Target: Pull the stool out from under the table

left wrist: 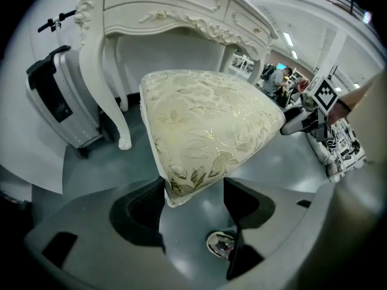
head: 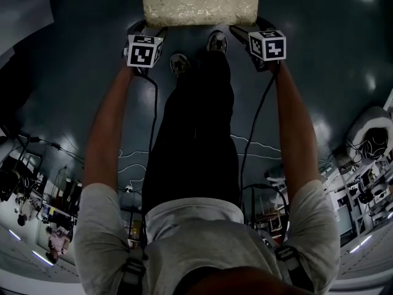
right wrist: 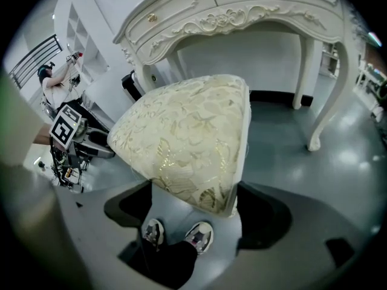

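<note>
In the head view, the stool stands on the dark floor straight ahead of the person, only its cream and gold cushion showing at the top edge. The left gripper and the right gripper reach to its two near corners, and the person's shoes stand between them, just short of the seat. A cable trails back along each arm. In the left gripper view, the jaws stand wide with the cushion's near corner between them. One jaw lies against the fabric and a sliver of floor shows beside the other. Beyond the seat rises the carved white table, the stool sitting before its knee opening. Whether the seat's far edge is under the apron is hard to tell from this low angle. A grey suitcase stands just beside the table's curved leg. In the right gripper view, the jaws are likewise wide, straddling the other near corner, which nearly fills the gap, and the shoes show below it. A person stands far off at the left, near white shelves.
</note>
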Action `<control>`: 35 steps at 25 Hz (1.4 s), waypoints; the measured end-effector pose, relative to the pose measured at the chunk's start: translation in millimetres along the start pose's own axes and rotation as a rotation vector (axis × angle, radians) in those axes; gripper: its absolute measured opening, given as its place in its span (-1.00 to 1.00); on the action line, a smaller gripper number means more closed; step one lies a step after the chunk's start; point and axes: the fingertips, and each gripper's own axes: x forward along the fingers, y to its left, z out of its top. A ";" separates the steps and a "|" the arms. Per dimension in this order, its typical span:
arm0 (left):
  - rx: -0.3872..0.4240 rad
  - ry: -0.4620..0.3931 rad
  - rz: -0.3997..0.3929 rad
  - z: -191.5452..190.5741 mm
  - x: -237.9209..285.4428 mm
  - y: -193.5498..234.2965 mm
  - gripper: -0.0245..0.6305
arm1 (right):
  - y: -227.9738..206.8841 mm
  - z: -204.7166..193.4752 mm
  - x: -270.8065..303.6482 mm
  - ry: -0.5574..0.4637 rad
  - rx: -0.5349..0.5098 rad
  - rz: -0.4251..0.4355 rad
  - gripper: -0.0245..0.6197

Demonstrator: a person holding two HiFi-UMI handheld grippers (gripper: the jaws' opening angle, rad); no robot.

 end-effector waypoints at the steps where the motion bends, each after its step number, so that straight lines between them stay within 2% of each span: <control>1: 0.004 0.004 -0.002 -4.7 -0.5 -2.2 -0.01 | 1.2 -3.5 -0.4 0.004 -0.003 0.000 0.49; 7: 0.023 0.036 0.004 -26.2 -5.5 -23.3 -0.01 | 3.7 -32.1 -12.5 0.027 -0.007 0.004 0.49; 9: 0.035 0.042 0.038 -27.7 -5.3 -24.8 -0.02 | 1.3 -34.7 -14.0 0.021 -0.011 -0.022 0.49; 11: 0.034 0.039 0.107 -23.7 -5.5 -20.4 -0.02 | -0.8 -31.0 -11.6 0.028 -0.009 -0.091 0.49; 14: -0.045 0.059 0.180 -18.2 -13.1 -20.4 -0.08 | 2.7 -29.6 -12.6 0.091 0.024 -0.186 0.49; 17: -0.177 0.086 0.178 -8.4 -24.1 -23.7 -0.15 | 11.6 -15.7 -26.5 0.090 0.140 -0.180 0.48; 19: -0.249 0.092 0.166 -1.7 -35.5 -27.9 -0.32 | 23.3 -2.7 -38.3 0.056 0.235 -0.129 0.48; 20: -0.267 0.082 0.160 4.1 -42.2 -32.1 -0.66 | 33.0 6.8 -44.4 0.033 0.261 -0.091 0.48; 21: -0.274 0.068 0.150 11.9 -48.6 -38.1 -0.86 | 44.5 18.6 -50.6 0.009 0.256 -0.058 0.48; 22: -0.271 0.051 0.132 20.8 -54.8 -46.2 -0.86 | 56.0 31.5 -57.2 -0.011 0.218 -0.043 0.46; 23: -0.261 0.035 0.112 29.3 -61.6 -55.6 -0.87 | 66.2 44.0 -64.9 -0.028 0.154 -0.053 0.39; 24: -0.250 0.018 0.093 36.0 -70.2 -65.5 -0.87 | 74.9 54.3 -74.0 -0.044 0.083 -0.084 -0.19; 25: -0.240 0.002 0.080 40.7 -80.6 -75.0 -0.87 | 83.3 61.4 -83.8 -0.058 0.024 -0.115 -0.88; 27: -0.242 -0.033 0.065 46.5 -104.8 -90.0 -0.86 | 103.2 66.8 -101.0 -0.075 -0.011 -0.114 -0.89; 29: -0.288 -0.060 0.050 48.5 -128.0 -99.5 -0.87 | 120.8 64.8 -114.6 -0.083 0.054 -0.080 -0.89; 32: -0.366 -0.080 0.018 46.7 -157.0 -112.7 -0.86 | 138.0 51.8 -137.0 -0.077 0.185 -0.084 -0.89; 35: -0.377 -0.054 0.002 31.3 -180.3 -125.1 -0.86 | 164.1 25.3 -160.5 -0.032 0.256 -0.100 -0.89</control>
